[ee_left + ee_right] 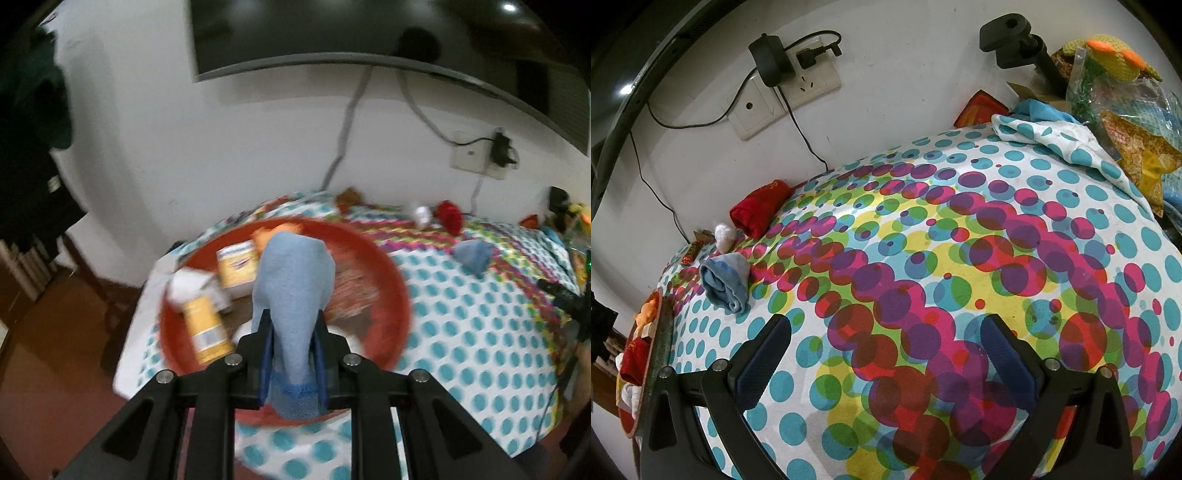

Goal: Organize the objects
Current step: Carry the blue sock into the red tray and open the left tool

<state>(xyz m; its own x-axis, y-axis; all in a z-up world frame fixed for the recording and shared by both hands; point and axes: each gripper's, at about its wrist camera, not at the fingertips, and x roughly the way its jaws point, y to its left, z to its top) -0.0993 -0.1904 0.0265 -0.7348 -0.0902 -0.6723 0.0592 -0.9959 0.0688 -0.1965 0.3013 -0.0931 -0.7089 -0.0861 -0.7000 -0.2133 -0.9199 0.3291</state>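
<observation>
Over the red tray (391, 295), the left claw (291, 332) clamps a blue cloth (295, 291); right claw (882, 354) spread.

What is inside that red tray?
The red tray holds yellow-labelled bottles, something orange and white bits. The blue cloth in the left gripper hides the middle.

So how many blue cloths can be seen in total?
2. One blue cloth is held in the left tool above the red tray. The other blue cloth lies on the dotted tablecloth. More may be hidden in the clutter.
</observation>
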